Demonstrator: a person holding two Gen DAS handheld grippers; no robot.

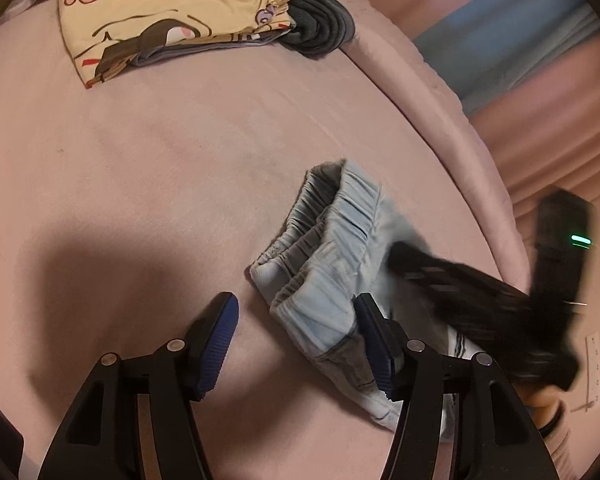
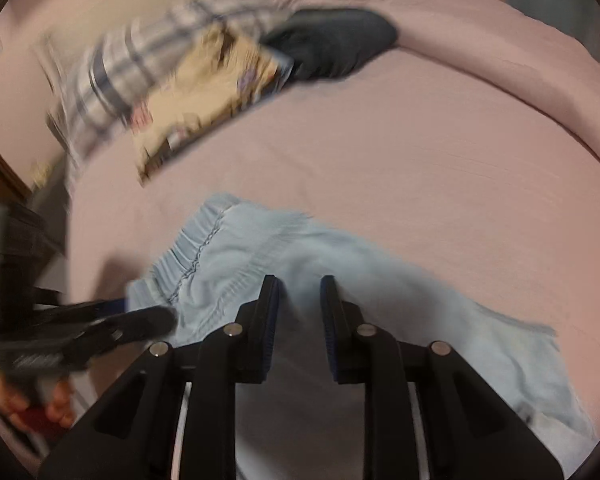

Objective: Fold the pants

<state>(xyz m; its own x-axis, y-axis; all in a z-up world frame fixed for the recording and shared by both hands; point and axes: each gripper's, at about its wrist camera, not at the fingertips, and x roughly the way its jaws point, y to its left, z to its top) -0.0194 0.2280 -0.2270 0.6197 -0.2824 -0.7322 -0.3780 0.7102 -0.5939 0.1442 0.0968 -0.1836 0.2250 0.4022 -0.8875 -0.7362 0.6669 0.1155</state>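
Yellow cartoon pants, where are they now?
Folded yellow cartoon pants lie far-left on the pink bed, touching a dark grey garment on their right.

Light blue pants [image 1: 332, 256] lie bunched on the pink bedsheet [image 1: 160, 168], elastic waistband gathered and facing up; left gripper [image 1: 296, 348] just beside the pants, jaws spread wide, one blue-padded finger [image 1: 374, 344] against the cloth, the other over bare sheet; right gripper [image 1: 440, 276], blurred, lies across the pants' far side; well beyond the pants, a folded yellow cartoon-print garment [image 1: 156, 16] touching a dark grey folded garment [image 1: 320, 28].
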